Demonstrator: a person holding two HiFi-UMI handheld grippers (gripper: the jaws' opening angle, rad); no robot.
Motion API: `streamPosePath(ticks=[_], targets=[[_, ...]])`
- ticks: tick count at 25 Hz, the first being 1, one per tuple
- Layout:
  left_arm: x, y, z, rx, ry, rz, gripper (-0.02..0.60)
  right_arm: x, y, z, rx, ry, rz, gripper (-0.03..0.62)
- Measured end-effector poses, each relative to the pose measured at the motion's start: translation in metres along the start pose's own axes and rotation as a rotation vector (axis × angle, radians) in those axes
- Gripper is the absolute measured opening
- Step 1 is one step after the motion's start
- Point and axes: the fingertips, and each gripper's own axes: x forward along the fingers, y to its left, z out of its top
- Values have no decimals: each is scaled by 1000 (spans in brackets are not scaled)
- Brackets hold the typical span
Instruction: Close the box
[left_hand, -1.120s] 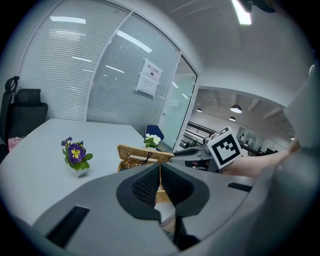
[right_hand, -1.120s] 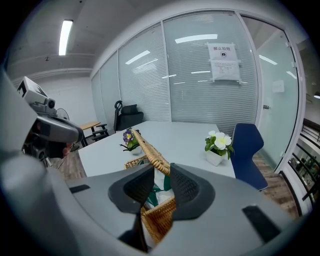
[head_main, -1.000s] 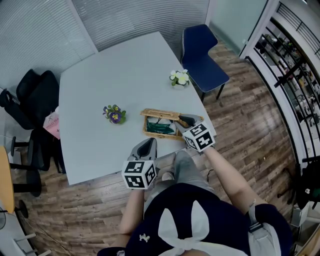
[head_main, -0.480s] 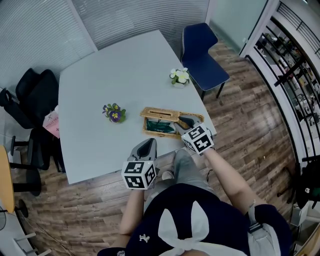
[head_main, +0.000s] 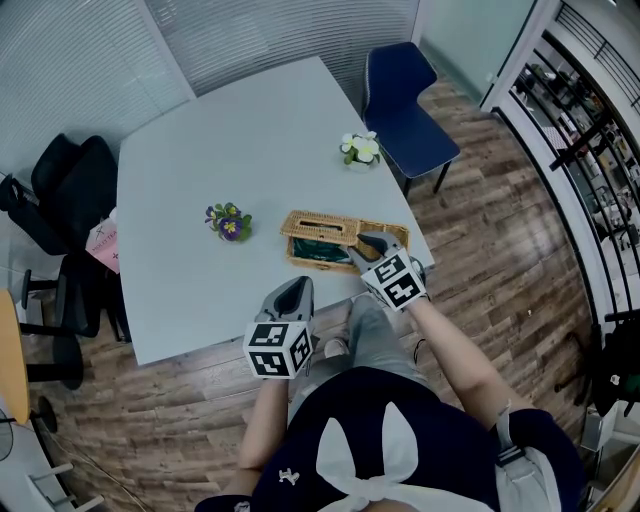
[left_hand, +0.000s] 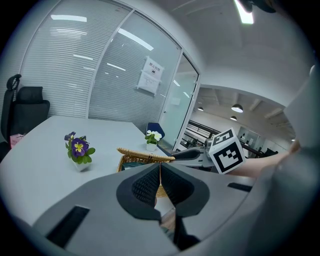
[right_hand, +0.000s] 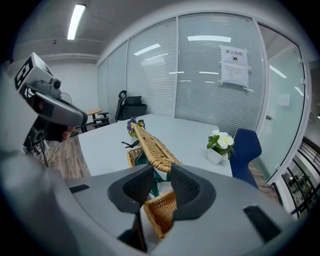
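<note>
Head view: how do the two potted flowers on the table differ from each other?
The purple-flowered pot has dark violet blooms. The white-flowered pot has pale white ones. The purple-flowered pot stands left of the wicker box, well in from the edges of the table. The white-flowered pot stands beyond the box, near the table edge by the blue chair. Both are small, upright, green-leaved, and apart from the box.
</note>
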Motion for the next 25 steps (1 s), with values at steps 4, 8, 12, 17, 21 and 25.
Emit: streamPosePath(ticks=[4, 8, 12, 17, 21, 25], targets=[[-1, -1, -3, -2, 3, 3, 25, 0, 3, -4, -23, 11, -1, 114], [-1, -1, -5, -11, 5, 2, 26, 0, 7, -8, -60, 24, -7, 115], [-2, -1, -7, -11, 5, 3, 26, 1, 9, -13, -85, 35, -14, 116], [-5, 0, -9, -11, 10, 6, 26, 0, 11, -16, -86, 48, -25, 118], [-6, 1, -11, -13, 12, 8, 26, 2, 13, -18, -99, 48, -26, 120], [-6, 2, -12, -17, 15, 10, 26, 3, 13, -20, -111, 54, -33, 123]])
